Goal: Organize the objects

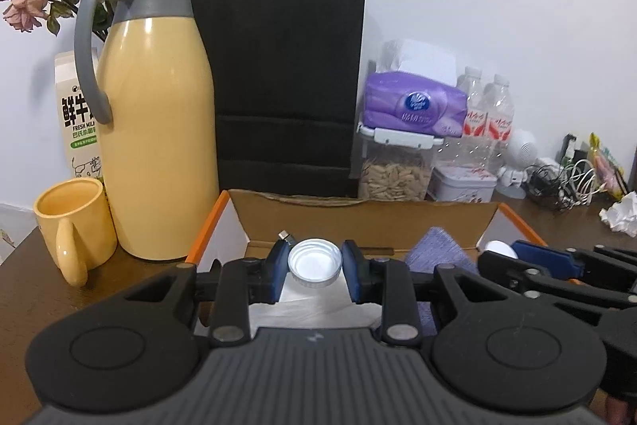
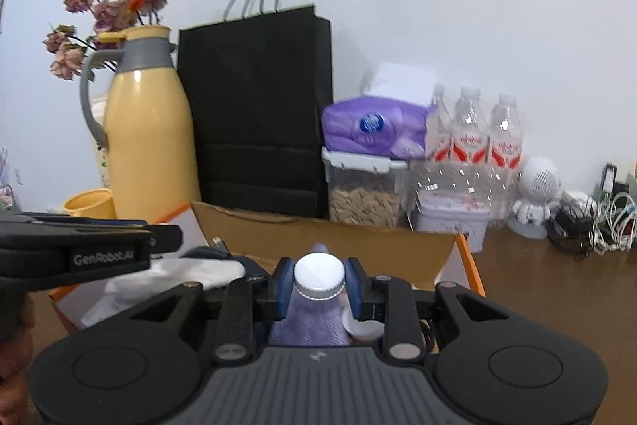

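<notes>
My left gripper (image 1: 315,267) is shut on a white bottle cap (image 1: 314,263), held hollow side up above an open cardboard box (image 1: 358,222) with orange edges. My right gripper (image 2: 319,283) is shut on a second white cap (image 2: 318,275), top side towards the camera, over the same box (image 2: 318,237). Inside the box lie a purple cloth (image 1: 438,253) (image 2: 306,321), white cloth (image 2: 179,275) and a small metal-tipped plug (image 1: 287,237). The right gripper shows at the right edge of the left wrist view, the left gripper at the left edge of the right wrist view.
A yellow thermos jug (image 1: 159,130), yellow mug (image 1: 73,226) and milk carton (image 1: 77,114) stand left of the box. Behind it: black paper bag (image 1: 282,78), purple tissue pack (image 1: 414,106) on a seed container (image 1: 394,174), water bottles (image 2: 477,146), tin (image 2: 450,218), tangled cables (image 2: 597,222).
</notes>
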A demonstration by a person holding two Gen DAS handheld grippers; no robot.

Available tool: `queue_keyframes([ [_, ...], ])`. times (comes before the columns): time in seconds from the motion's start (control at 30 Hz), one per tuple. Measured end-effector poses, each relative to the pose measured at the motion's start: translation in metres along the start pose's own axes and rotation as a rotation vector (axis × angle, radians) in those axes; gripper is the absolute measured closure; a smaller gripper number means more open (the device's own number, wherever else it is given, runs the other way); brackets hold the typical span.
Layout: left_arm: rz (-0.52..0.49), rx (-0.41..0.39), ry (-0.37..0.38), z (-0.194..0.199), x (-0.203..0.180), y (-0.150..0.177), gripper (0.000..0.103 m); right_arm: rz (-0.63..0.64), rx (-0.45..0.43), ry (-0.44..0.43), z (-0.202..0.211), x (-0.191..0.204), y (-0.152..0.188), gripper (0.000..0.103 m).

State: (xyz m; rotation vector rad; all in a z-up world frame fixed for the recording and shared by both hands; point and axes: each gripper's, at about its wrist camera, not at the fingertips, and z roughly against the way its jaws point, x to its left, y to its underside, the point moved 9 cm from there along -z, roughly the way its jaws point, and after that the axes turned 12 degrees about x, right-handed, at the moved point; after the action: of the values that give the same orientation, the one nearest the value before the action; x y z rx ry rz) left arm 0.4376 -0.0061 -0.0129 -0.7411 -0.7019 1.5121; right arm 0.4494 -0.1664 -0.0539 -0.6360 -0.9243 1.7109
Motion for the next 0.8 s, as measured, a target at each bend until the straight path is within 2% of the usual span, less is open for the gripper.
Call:
queue_keyframes([
  [0.07, -0.003, -0.004, -0.007, 0.0, 0.002, 0.001, 0.07, -0.01, 0.008, 0.0, -0.003, -0.004, 0.003, 0.076],
  [0.13, -0.006, -0.015, -0.015, 0.001, 0.003, 0.002, 0.056, -0.012, 0.014, -0.001, -0.003, -0.006, 0.005, 0.076],
  [0.2, -0.005, -0.037, -0.029, 0.005, 0.004, 0.001, 0.028, -0.011, 0.019, 0.001, -0.003, -0.007, 0.007, 0.073],
  [0.23, -0.008, -0.047, -0.039, 0.007, 0.005, 0.0, 0.023, -0.011, 0.022, 0.002, -0.004, -0.008, 0.008, 0.07],
  [0.27, -0.01, -0.058, -0.048, 0.009, 0.006, 0.0, 0.015, -0.013, 0.022, 0.004, -0.003, -0.009, 0.008, 0.058],
  [0.3, -0.012, -0.07, -0.052, 0.012, 0.007, -0.001, 0.008, -0.016, 0.019, 0.009, -0.003, -0.01, 0.008, 0.042],
  [0.33, -0.01, -0.081, -0.054, 0.014, 0.008, -0.002, 0.003, -0.019, 0.015, 0.014, -0.001, -0.011, 0.008, 0.034],
  [0.4, 0.003, -0.094, -0.067, 0.017, 0.011, -0.004, 0.0, -0.021, 0.004, 0.022, 0.002, -0.013, 0.007, 0.012],
  [0.53, 0.009, -0.088, -0.068, 0.016, 0.013, -0.006, 0.0, -0.033, -0.006, 0.026, 0.004, -0.017, 0.005, 0.0],
  [0.8, 0.004, -0.098, -0.071, 0.026, 0.014, -0.007, 0.0, -0.033, 0.009, 0.033, 0.006, -0.021, 0.005, 0.0],
])
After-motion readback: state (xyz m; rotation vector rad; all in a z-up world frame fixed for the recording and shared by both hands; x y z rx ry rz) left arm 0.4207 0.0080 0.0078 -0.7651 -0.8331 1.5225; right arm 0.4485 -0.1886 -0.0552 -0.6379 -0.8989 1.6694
